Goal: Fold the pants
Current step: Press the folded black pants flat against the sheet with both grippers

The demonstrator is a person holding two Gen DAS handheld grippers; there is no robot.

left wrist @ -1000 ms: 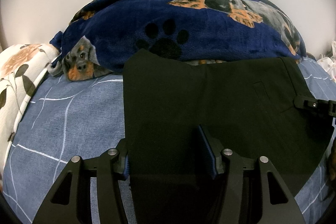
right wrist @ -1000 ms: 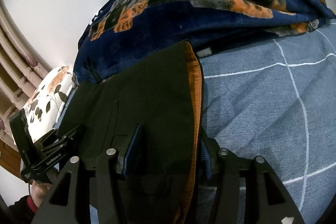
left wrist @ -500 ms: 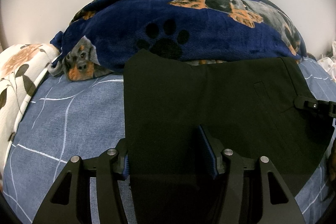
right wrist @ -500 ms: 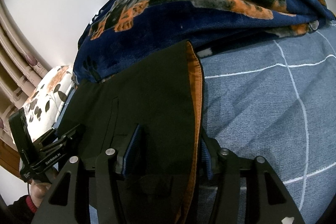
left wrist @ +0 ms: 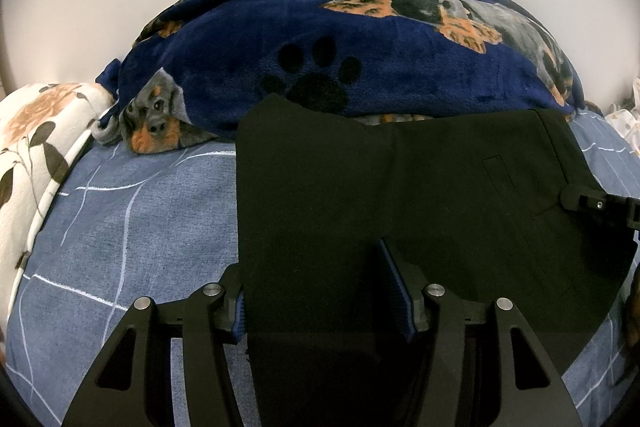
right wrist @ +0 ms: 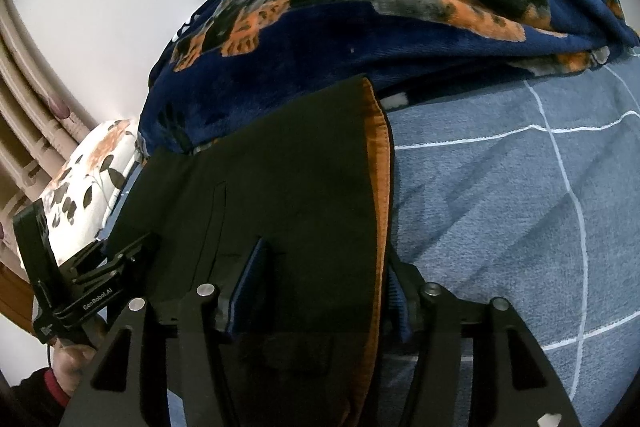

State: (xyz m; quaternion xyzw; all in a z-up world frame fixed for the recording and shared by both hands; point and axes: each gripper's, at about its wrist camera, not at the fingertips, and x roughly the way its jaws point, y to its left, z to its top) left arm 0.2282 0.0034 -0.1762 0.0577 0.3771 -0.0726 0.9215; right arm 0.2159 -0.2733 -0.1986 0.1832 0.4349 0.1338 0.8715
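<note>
Left and right wrist views, pants laid on the bed. We see almost nothing changed over the last second: the pants (left wrist: 400, 211) lie in the same outline ahead of both grippers, and neither gripper has shifted against the cloth. We read this as a pause with the fold held in place, not a fold in motion.

The left gripper (left wrist: 316, 291) has its fingers apart, one on each side of the near left edge of the pants, with black cloth filling the gap between them. We cannot tell whether the pads press on it. The right gripper (right wrist: 320, 283) likewise stands apart, straddling the near right edge, where an orange lining (right wrist: 380, 167) shows along the border just ahead of its right finger. Its grip on the cloth is also unclear.

Ahead of both grippers the far edge of the pants touches the blanket (left wrist: 360, 59). The bed (left wrist: 120, 211) is bare to the left of the left gripper and to the right of the right gripper. A pillow (left wrist: 36, 131) lies far left.

In our judgement the pants are already a compact flat panel, so the stillness suggests either a finished fold or a hold before the next one.
</note>
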